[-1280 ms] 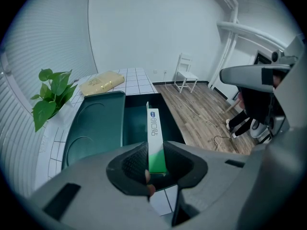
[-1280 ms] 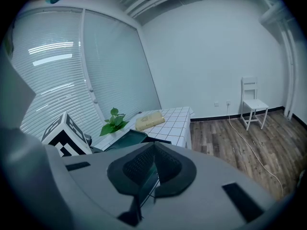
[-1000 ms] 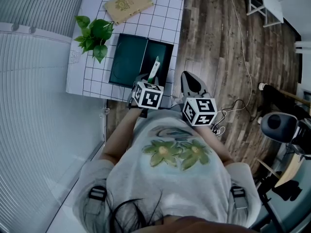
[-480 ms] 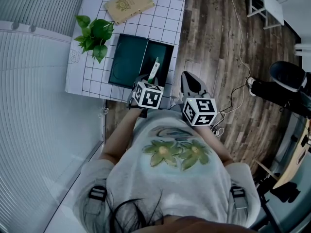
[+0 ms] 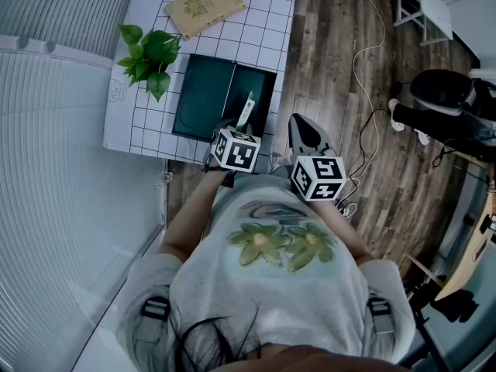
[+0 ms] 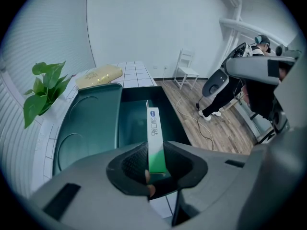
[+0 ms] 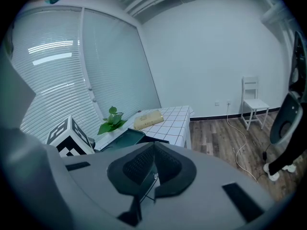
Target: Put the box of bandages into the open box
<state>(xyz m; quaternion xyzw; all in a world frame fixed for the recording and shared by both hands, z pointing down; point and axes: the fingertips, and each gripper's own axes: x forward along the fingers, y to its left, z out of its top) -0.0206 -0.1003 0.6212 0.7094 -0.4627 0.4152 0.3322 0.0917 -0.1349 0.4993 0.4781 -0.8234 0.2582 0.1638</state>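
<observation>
The bandage box (image 6: 154, 137), a slim white and green carton, stands on edge with my left gripper (image 6: 154, 163) shut on its near end. It hangs over the near end of the open dark green box (image 6: 138, 124), whose lid (image 6: 86, 126) lies flat to the left. From the head view the carton (image 5: 246, 111) sits above the tray (image 5: 260, 91) of that box, at the table's near edge, with the left gripper (image 5: 240, 126) just behind it. My right gripper (image 5: 304, 135) is off the table to the right, over the floor; its jaws (image 7: 153, 169) are shut with nothing between them.
A potted plant (image 5: 149, 56) stands left of the green box and a yellow book (image 5: 205, 5) lies at the far end of the checked tablecloth (image 5: 147, 130). A white chair (image 7: 253, 102) and a cable (image 5: 380, 60) are on the wooden floor. A person (image 5: 453, 107) is at the right.
Both grippers and the bandage box have stayed almost still. The person at the right edge has moved up across the floor.
</observation>
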